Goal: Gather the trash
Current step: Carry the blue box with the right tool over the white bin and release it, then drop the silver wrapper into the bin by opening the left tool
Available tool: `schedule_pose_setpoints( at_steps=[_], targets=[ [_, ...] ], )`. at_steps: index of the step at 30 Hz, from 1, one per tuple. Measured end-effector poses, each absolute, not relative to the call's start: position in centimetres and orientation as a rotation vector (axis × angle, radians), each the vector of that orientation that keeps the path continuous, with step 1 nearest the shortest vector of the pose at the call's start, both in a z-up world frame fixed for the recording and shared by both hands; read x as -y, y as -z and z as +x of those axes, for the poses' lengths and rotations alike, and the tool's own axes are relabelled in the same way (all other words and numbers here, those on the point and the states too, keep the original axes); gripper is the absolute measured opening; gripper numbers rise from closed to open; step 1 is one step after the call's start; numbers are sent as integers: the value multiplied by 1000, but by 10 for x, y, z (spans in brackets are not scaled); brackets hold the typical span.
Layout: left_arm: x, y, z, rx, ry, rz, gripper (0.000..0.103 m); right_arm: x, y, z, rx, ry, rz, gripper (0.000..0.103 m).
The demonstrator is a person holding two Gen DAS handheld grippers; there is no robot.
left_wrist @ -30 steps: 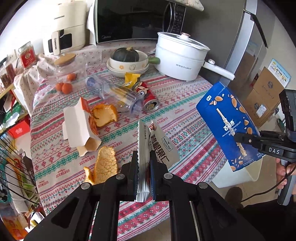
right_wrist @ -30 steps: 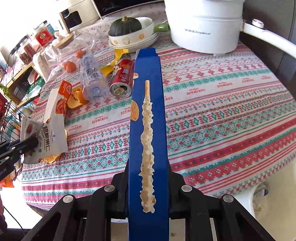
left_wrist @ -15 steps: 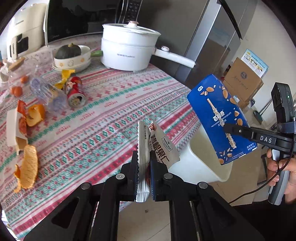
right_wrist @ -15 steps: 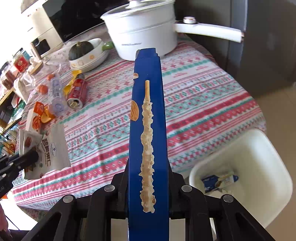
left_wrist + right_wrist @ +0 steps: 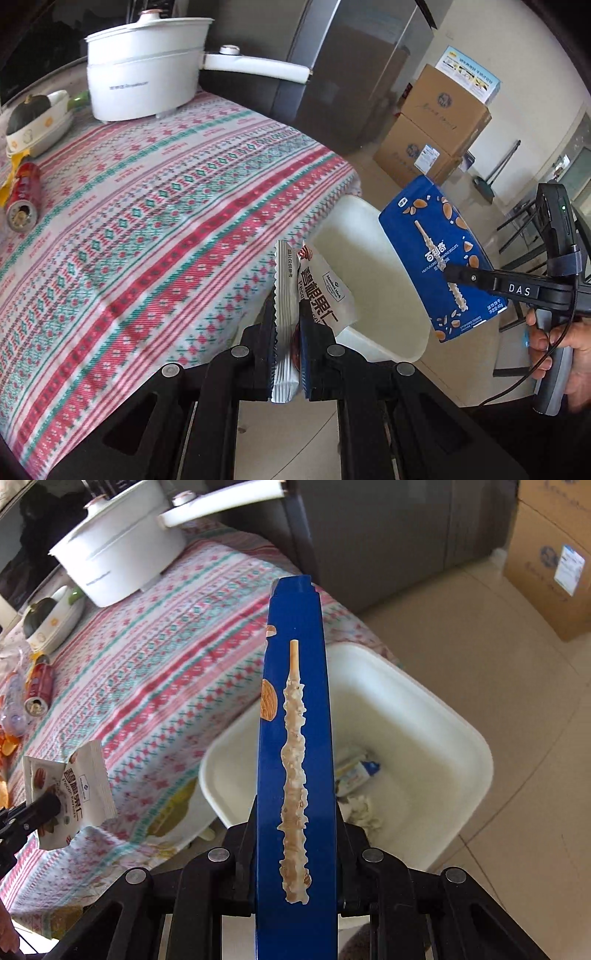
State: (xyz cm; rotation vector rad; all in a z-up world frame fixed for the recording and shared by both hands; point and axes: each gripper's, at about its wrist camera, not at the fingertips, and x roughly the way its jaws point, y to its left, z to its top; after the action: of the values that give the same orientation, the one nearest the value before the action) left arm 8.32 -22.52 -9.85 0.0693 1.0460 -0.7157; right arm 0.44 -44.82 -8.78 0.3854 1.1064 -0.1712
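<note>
Two grippers, both loaded. Left gripper (image 5: 288,332) has its fingers (image 5: 264,347) clamped on a white snack wrapper (image 5: 317,291), which sticks up from the pads, crumpled, w/ dark print on the front. It hangs just past the edge of the surface (image 5: 147,206), next to the near rim of the white bin (image 5: 424,720) on the floor.

Right gripper (image 5: 295,853) has its fingers (image 5: 351,849) clamped on the narrow sides of a blue box (image 5: 295,738), held upright, biscuit-stick picture facing the cam. In the left wrist view the box (image 5: 439,258) sits in front of the bin's right side, w/ a hand (image 5: 561,350) wrapped round the gripper handle. In the right wrist view the box overlaps the bin opening; cannot tell how high above it.

Bin holds a few bits already: a small blue-white pack (image 5: 356,773) and crumpled white paper (image 5: 364,808).

On the striped cloth: white pot (image 5: 144,70) w/ lid and long handle at the back, red can (image 5: 22,195) lying on its side at left, a bowl w/ a dark squash (image 5: 27,110) beside it. Cardboard boxes (image 5: 432,136) stacked on the floor beyond.
</note>
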Motion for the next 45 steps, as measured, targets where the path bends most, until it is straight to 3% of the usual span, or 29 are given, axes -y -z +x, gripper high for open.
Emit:
schedule_pose_setpoints(
  at_steps=[8,17,19,21,24,28,40,43,45],
  targets=[
    [293,135,86,-1076,782,140,11,483,107,-17,-1156,240,434,25],
    [314,161,101,-1103,803,164,15,494,116,-21,-1173,263,431,25],
    [311,158,103,-1106,775,186,30,496,118,-22,-1179,270,431,25],
    [302,150,102,-1085,751,193,69,498,120,-22,-1185,279,427,25],
    [286,134,100,-1059,713,199,83,498,121,-20,-1193,289,423,25],
    [263,116,97,-1036,664,209,89,491,123,-14,-1202,289,405,25],
    [199,80,89,-1014,588,192,92,464,141,20,-1269,310,394,26],
    [188,75,86,-1000,564,208,92,459,141,25,-1267,321,401,29],
    [181,73,86,-998,551,205,93,456,138,28,-1254,321,413,42]
  ],
)
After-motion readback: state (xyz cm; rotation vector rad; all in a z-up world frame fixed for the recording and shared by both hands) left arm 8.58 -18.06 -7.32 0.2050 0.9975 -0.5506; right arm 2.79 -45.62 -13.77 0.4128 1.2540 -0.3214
